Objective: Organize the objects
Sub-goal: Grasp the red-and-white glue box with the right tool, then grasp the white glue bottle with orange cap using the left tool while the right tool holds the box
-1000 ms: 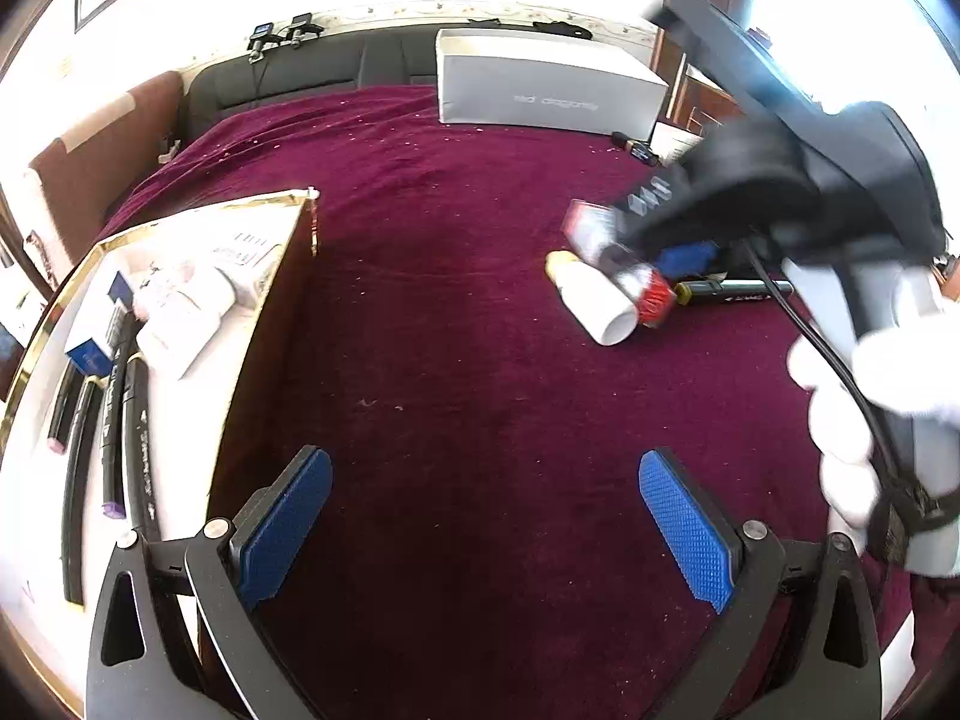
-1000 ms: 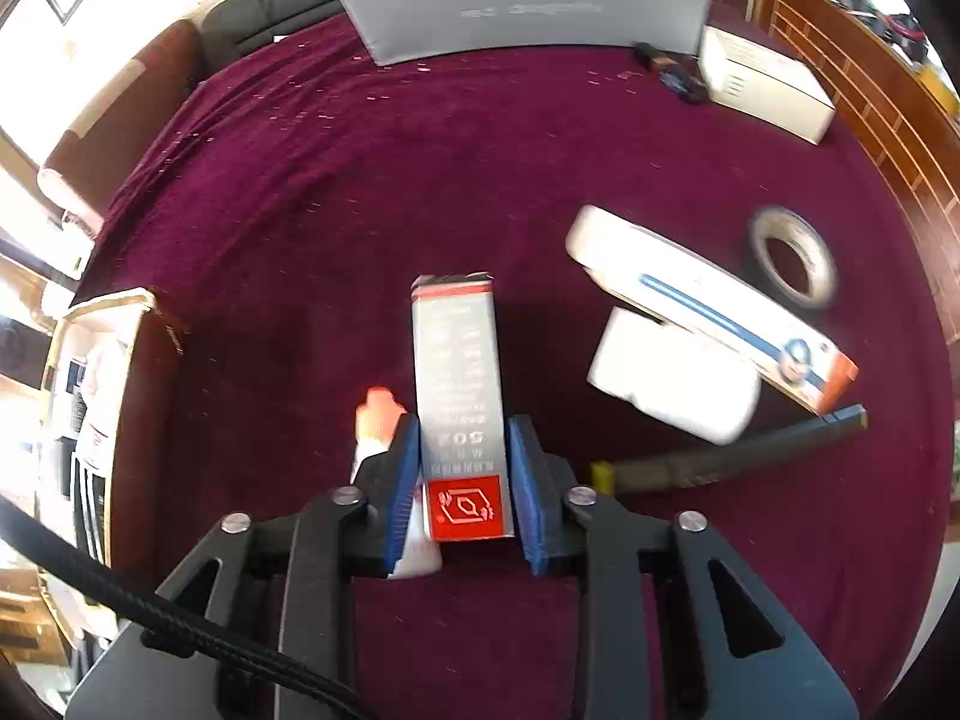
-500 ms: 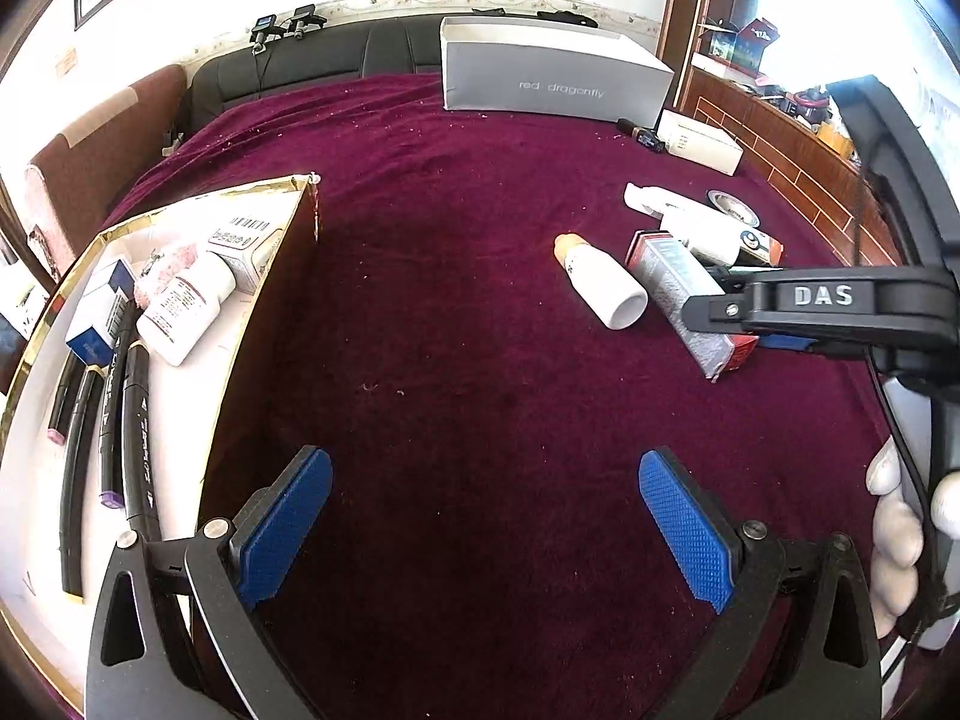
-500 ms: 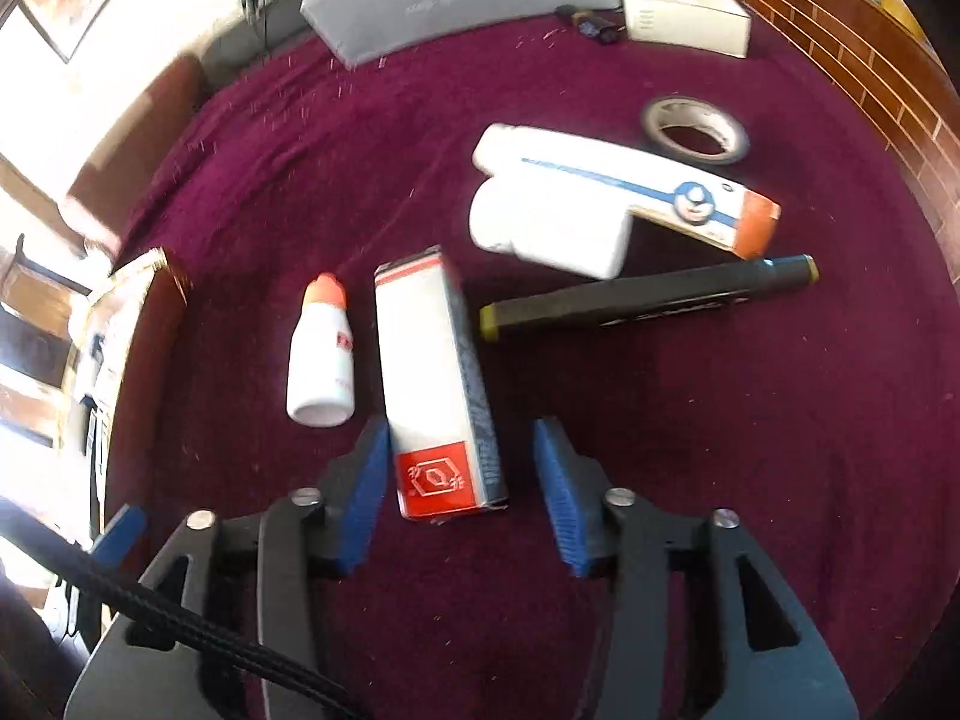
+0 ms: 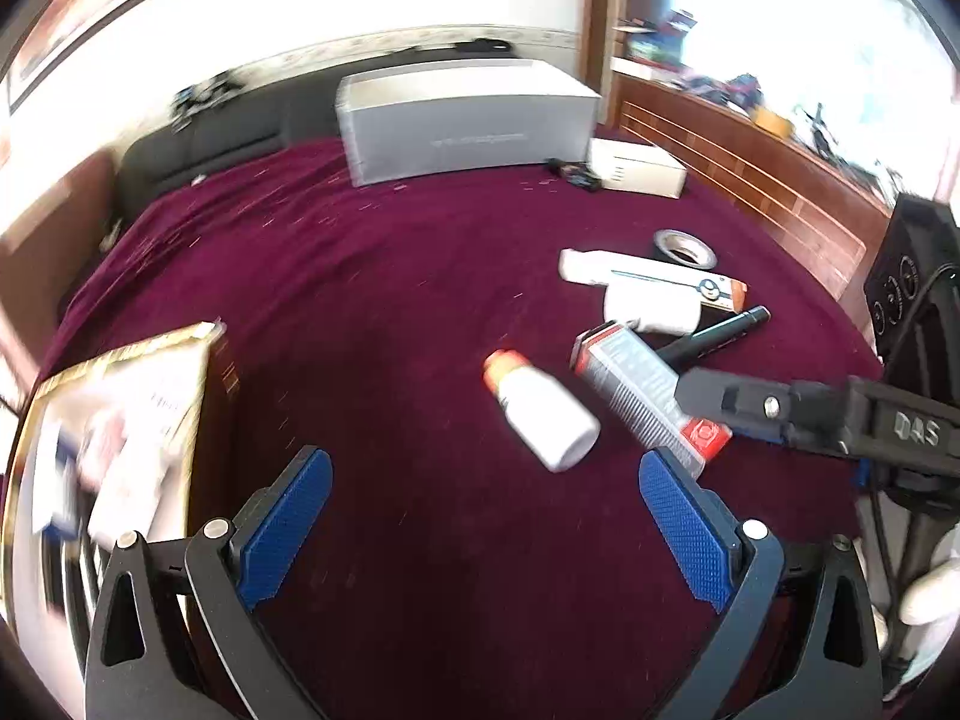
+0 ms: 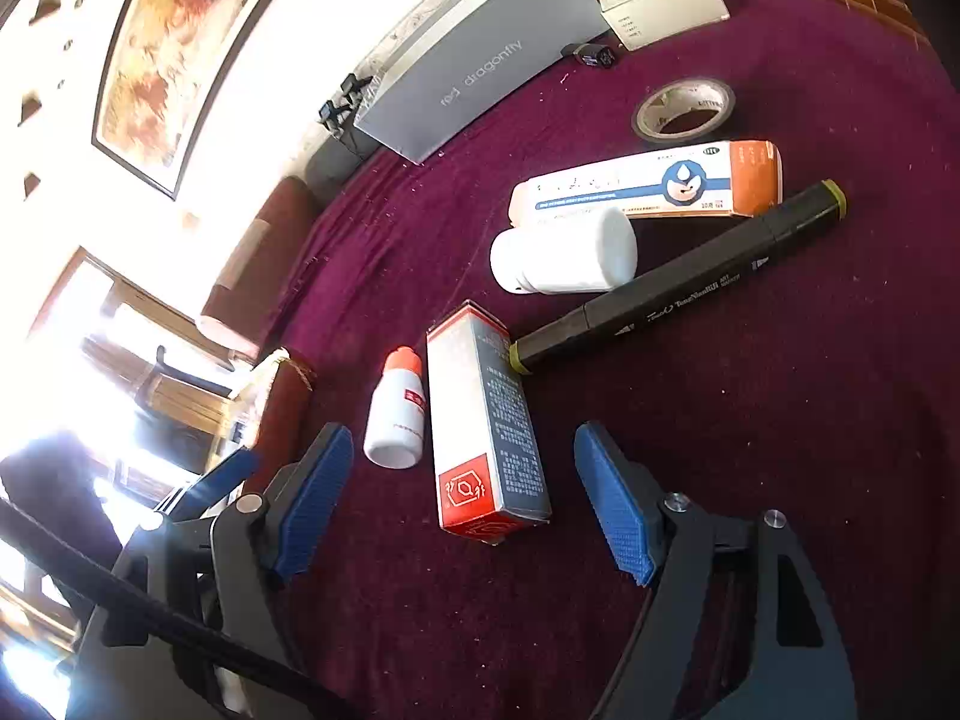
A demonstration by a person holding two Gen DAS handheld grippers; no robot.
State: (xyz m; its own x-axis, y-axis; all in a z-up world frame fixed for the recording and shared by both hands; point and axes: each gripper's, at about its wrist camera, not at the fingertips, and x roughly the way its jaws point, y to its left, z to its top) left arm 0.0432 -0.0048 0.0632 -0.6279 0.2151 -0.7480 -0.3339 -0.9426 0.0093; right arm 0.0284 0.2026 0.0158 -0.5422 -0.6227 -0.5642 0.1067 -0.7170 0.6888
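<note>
Left wrist view:
- The left gripper [image 5: 480,504] is spread wide with nothing between its blue pads, hanging over the maroon cloth [image 5: 372,276].
- A small white bottle [image 5: 540,417] with an orange cap lies on the cloth just ahead of it.
- A red-and-grey box [image 5: 648,399] lies right of the bottle, partly under the tip of the right gripper [image 5: 774,414], which reaches in from the right.
- Beyond the box lie a black marker [image 5: 714,333], a white jar [image 5: 654,306], a long white-and-orange carton [image 5: 654,276] and a tape roll [image 5: 684,247].
- A gold-edged tray [image 5: 120,354] at the left holds blurred items I cannot make out.
- A large grey box [image 5: 468,120] stands at the far edge.

Right wrist view:
- The right gripper [image 6: 462,504] is spread wide; the box [image 6: 486,432] lies flat between its fingers, touching neither pad.
- The bottle [image 6: 399,411] lies just left of the box.
- The marker [image 6: 684,279] slants from the box's far end toward the right; the jar [image 6: 564,258] sits on its side beyond it, against the carton [image 6: 648,189].
- The tape roll [image 6: 684,108] is farther back, and the grey box [image 6: 474,66] behind that.
</note>
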